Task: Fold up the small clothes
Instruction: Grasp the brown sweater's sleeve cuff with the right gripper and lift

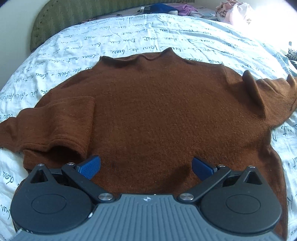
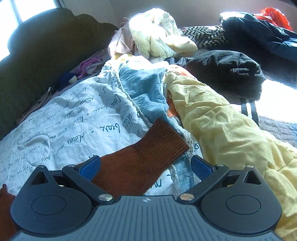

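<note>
A brown knit sweater lies flat on the white script-printed bedspread, collar at the far side. Its left sleeve is folded in over the body; the right sleeve stretches out to the right with raised wrinkles. My left gripper is open, just above the sweater's lower body, holding nothing. In the right wrist view, my right gripper is open with the sweater's right sleeve and ribbed cuff lying between the jaws, not pinched.
A green headboard stands at the far left. A pile of loose clothes lies beyond the cuff: yellow fabric, blue cloth, cream garment, dark grey garment and dark clothes further right.
</note>
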`<action>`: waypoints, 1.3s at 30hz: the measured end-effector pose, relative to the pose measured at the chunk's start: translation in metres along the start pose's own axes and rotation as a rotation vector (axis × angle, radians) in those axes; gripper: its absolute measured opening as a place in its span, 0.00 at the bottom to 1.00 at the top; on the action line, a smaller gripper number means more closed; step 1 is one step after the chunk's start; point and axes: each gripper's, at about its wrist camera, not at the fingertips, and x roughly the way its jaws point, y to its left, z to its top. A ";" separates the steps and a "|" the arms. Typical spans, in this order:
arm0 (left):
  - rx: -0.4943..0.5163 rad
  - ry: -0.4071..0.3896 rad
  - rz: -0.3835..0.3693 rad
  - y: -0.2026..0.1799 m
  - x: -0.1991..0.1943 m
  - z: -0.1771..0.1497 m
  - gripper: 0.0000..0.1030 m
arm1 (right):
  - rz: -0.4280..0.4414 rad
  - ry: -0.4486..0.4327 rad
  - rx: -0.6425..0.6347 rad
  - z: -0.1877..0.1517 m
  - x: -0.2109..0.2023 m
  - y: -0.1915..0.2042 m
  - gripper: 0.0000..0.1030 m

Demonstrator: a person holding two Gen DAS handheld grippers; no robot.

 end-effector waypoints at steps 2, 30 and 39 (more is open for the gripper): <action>-0.002 0.030 0.000 -0.003 0.005 0.004 1.00 | -0.020 0.004 -0.003 0.000 0.009 -0.001 1.00; 0.036 0.088 0.002 -0.030 0.013 0.012 1.00 | -0.291 -0.125 -0.389 -0.007 0.015 0.078 0.33; 0.041 0.091 -0.001 -0.031 0.011 0.012 1.00 | -0.288 -0.157 -0.438 -0.011 -0.001 0.095 0.26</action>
